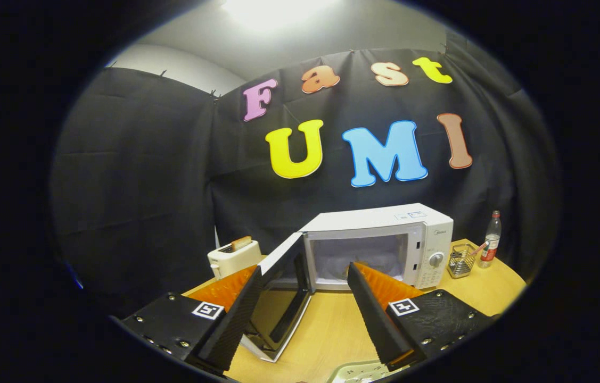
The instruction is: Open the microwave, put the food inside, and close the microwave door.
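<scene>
In the gripper view, the gripper (305, 276) is seen with its two fingers spread wide apart, nothing being pinched between them. A white microwave (385, 244) is set on a light wooden table (486, 290), just ahead of the fingertips. Its door (278, 298) is swung fully open toward the left finger, so that the dark glass panel is turned toward the camera and the door's outer edge lies close beside that finger; whether the two touch cannot be told. Through the open front, the pale inner cavity is shown, and something brownish, taken to be the food (371, 264), is made out low inside it, just past the tip of the right finger; its form cannot be told. To the left of the microwave, a white toaster (233, 258) with a slice standing in its slot is placed. On the right side, a small wire basket (462, 260) and a clear bottle (491, 239) with a red label are found near the table's edge
</scene>
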Tool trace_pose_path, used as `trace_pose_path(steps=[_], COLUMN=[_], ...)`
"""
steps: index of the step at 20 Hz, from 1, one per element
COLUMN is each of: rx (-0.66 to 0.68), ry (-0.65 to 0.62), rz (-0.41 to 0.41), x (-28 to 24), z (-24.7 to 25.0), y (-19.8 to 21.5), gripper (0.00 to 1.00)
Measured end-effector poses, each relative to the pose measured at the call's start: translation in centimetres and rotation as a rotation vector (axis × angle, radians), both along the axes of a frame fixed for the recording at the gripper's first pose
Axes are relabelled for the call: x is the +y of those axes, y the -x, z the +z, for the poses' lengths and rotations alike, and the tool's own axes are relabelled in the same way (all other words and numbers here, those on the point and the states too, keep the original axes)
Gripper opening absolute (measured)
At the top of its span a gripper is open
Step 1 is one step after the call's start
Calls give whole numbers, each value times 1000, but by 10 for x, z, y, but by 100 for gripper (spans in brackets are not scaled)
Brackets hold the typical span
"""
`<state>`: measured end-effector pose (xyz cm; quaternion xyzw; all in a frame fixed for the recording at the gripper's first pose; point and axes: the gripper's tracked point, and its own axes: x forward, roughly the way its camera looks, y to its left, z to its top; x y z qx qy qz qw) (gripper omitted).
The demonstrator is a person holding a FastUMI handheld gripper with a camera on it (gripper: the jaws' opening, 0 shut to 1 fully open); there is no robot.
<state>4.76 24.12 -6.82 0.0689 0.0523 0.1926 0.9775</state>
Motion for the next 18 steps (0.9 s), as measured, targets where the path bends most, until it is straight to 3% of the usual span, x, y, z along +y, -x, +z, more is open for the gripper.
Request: trace_pose_path(steps=[10,18], rx=[-63,2], ry=[-13,13], rz=[248,400], x=[103,166], z=[19,-17], y=[59,85], gripper=[97,96])
